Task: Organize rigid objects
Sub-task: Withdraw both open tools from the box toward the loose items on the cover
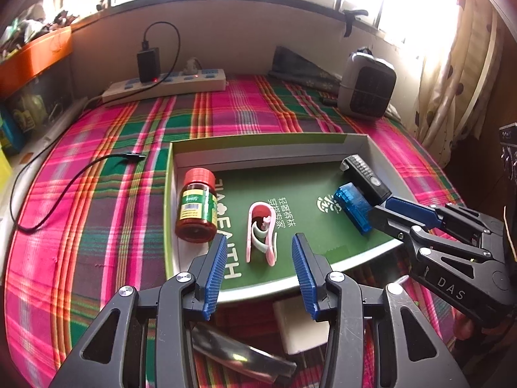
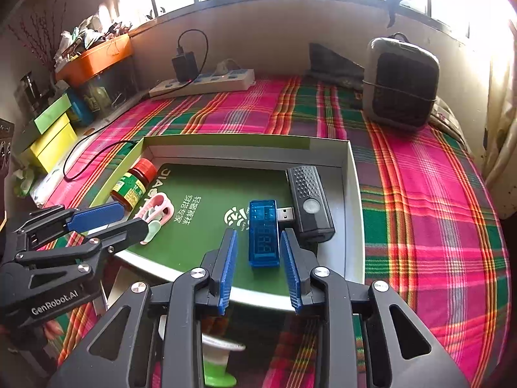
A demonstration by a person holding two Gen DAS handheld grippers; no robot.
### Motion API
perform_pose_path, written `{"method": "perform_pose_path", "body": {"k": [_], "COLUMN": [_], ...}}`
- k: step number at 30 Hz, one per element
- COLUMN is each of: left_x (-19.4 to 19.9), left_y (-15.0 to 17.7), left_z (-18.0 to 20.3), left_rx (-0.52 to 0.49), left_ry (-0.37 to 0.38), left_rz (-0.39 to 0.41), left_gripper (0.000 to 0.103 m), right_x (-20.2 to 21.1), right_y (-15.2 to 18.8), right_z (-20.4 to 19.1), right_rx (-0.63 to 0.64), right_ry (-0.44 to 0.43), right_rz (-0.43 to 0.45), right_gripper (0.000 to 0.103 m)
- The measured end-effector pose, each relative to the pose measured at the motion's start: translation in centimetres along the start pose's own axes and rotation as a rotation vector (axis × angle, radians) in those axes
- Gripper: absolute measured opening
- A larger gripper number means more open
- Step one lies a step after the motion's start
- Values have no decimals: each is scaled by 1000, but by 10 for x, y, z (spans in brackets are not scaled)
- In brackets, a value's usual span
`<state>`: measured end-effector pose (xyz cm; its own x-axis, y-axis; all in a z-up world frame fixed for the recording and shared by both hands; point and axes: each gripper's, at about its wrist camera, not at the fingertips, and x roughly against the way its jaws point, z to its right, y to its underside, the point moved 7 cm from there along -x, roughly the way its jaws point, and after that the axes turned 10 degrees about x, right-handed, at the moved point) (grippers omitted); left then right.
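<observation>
A shallow green-bottomed box point(image 1: 271, 148) point(image 2: 350, 174) lies on the plaid cloth. In it lie a red-capped brown bottle point(image 1: 197, 207) point(image 2: 134, 187), a pink and white clip point(image 1: 261, 232) point(image 2: 155, 215), a blue USB tester point(image 1: 352, 207) point(image 2: 263, 236) and a black device point(image 1: 365, 174) point(image 2: 310, 203). My left gripper point(image 1: 258, 245) is open, its fingers either side of the clip's near end. My right gripper point(image 2: 258, 242) point(image 1: 371, 213) is open, its fingers flanking the blue tester without closing on it.
A power strip point(image 1: 168, 87) with a black charger stands at the back, a grey heater point(image 1: 368, 87) at the back right. A black cable point(image 1: 64, 190) lies left of the box. A white block point(image 1: 300, 326) and a white-green item point(image 2: 219, 359) lie near the box's front edge.
</observation>
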<state>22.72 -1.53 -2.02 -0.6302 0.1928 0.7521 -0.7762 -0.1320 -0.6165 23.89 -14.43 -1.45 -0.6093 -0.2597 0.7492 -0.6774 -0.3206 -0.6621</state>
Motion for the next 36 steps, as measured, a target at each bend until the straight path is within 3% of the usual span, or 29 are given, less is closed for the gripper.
{"method": "perform_pose_path", "body": {"k": [14,18,20,36], "left_x": [36,43,47,63], "left_y": [20,26,29,63], "left_z": [-23,-29,-33,-44], "left_rx": [64,86,99,119], "left_ry": [4,6,9,21], "left_rz": [40,44,47,24], "left_gripper": [41,41,41,41], "right_x": [34,41,44,35], "right_y": [14,23,26,51], "right_z": [-3,-8,-11,-32], "right_rx": [-40,-39,-41,-9], "right_ry": [-12,-20,-25,-33], "right_rz": [54,56,61,-7], "right_gripper": [31,43,44,44]}}
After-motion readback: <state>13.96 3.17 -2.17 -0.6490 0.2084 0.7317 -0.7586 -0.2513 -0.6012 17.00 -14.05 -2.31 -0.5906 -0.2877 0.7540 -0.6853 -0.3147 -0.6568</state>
